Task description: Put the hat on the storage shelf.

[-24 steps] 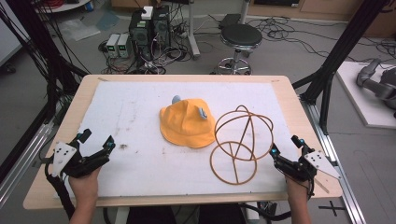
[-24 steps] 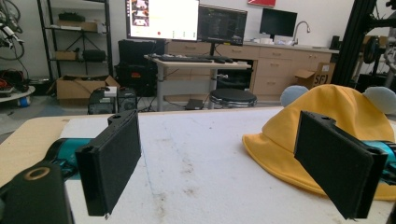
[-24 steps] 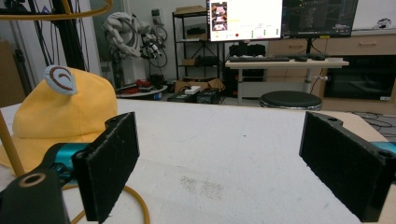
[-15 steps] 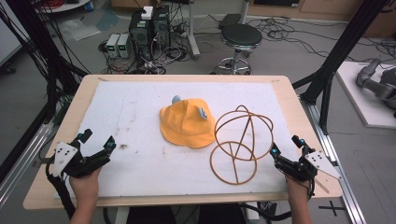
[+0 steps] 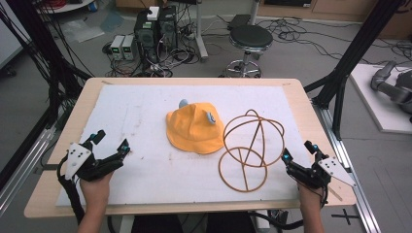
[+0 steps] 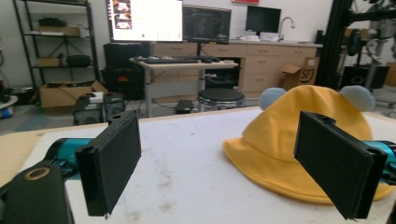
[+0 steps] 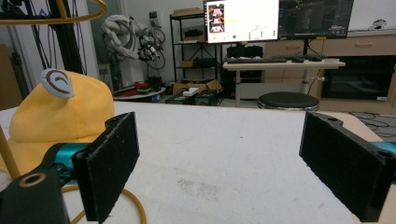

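A yellow bucket hat with two small grey-blue ears lies brim-down at the table's middle, its brim just beside a bare orange wire hat stand standing upright.

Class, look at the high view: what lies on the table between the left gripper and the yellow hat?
Nothing: in the high view, only bare white table cover lies between the left gripper and the yellow hat.

My jaws are black with teal joints. At my twelve o'clock the hat is yellow with grey-blue ears; the wire stand at two o'clock is orange-brown.
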The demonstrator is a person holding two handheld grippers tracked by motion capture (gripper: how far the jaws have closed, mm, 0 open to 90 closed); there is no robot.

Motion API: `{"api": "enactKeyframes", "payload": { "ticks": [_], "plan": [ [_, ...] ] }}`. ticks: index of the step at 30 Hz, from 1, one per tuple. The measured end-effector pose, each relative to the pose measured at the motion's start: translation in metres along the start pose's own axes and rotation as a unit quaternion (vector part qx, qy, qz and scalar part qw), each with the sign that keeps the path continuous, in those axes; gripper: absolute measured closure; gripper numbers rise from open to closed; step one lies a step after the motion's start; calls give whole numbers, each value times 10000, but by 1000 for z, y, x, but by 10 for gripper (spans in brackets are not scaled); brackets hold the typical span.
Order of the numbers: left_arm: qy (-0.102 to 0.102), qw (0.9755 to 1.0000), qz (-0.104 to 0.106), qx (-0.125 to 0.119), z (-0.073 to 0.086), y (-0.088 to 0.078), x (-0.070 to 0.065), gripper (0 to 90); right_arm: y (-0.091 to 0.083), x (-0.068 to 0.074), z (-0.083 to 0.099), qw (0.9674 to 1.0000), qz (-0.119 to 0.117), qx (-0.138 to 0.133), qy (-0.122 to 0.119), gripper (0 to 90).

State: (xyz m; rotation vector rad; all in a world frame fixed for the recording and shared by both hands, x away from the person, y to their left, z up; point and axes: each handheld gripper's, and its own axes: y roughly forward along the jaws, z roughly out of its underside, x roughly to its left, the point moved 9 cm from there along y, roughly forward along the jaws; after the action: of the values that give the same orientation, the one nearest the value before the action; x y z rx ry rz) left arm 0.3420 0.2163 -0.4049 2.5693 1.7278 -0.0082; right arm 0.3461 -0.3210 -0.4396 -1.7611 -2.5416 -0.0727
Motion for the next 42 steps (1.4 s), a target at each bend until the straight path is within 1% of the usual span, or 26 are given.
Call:
{"api": "enactKeyframes", "payload": {
  "ticks": [3,4,5,6,7,8,10,12,13,14,15,16,19,20,21,22,24,25,26,29,30,31,33,37,41,42],
  "plan": [
    [78,9999,95,31,-3,6,-11,152,0,0,0,10000,8,-9,22,118],
    [78,9999,95,31,-3,6,-11,152,0,-1,0,10000,16,-13,31,118],
    [90,9999,128,53,-3,8,-16,152,0,-1,0,10000,17,-12,17,118],
    [139,9996,216,103,-3,13,-24,152,-1,-1,0,10000,25,15,28,118],
    [149,9994,279,126,-3,15,-29,152,0,-1,0,10000,21,6,32,118],
    [149,9994,279,126,-3,15,-29,152,0,-2,0,10000,24,1,43,118],
    [199,9990,378,155,-3,22,-41,148,0,-2,0,10000,22,0,49,118],
    [175,9987,432,184,-3,27,-47,146,0,-1,0,10000,24,0,47,118],
    [175,9987,432,184,-3,27,-47,146,0,-1,1,10000,19,9,54,118],
    [141,9985,496,183,-4,34,-53,146,0,-1,1,10000,16,10,50,118],
    [141,9985,496,183,-4,34,-53,146,0,-1,1,10000,17,9,48,118],
    [121,9982,555,181,-4,41,-60,146,0,-1,1,10000,16,14,53,118],
    [79,9979,619,185,-5,48,-67,146,-1,-2,1,10000,18,20,58,118],
    [67,9975,677,177,-5,55,-74,146,0,-2,1,10000,25,19,62,118],
    [67,9975,677,177,-5,55,-74,146,0,-2,1,10000,36,28,70,118],
    [67,9972,723,170,-5,61,-81,146,0,-2,1,10000,34,25,65,118],
    [52,9967,789,166,-5,68,-88,146,0,-2,1,10000,30,22,76,118],
    [52,9967,789,166,-5,68,-88,145,0,-2,1,10000,28,13,65,118],
    [15,9966,808,160,-5,74,-94,143,0,-2,1,10000,29,15,72,118],
    [-71,9962,850,162,-5,84,-103,143,0,-2,1,10000,9,0,73,118],
    [-71,9962,850,162,-5,84,-103,143,0,-2,1,10000,6,-6,77,118],
    [-102,9962,850,156,-4,90,-108,144,-1,-2,0,10000,12,-4,77,118],
    [-125,9961,863,143,-4,93,-110,143,-1,-2,1,10000,13,13,87,118],
    [-167,9964,814,188,1,107,-118,143,-1,-3,0,9999,19,-5,107,118],
    [-172,9965,790,227,5,115,-123,143,-1,-4,0,9999,21,-23,103,118],
    [-176,9966,775,234,7,121,-126,143,-1,-4,0,9999,21,-24,103,118]
  ]
}}
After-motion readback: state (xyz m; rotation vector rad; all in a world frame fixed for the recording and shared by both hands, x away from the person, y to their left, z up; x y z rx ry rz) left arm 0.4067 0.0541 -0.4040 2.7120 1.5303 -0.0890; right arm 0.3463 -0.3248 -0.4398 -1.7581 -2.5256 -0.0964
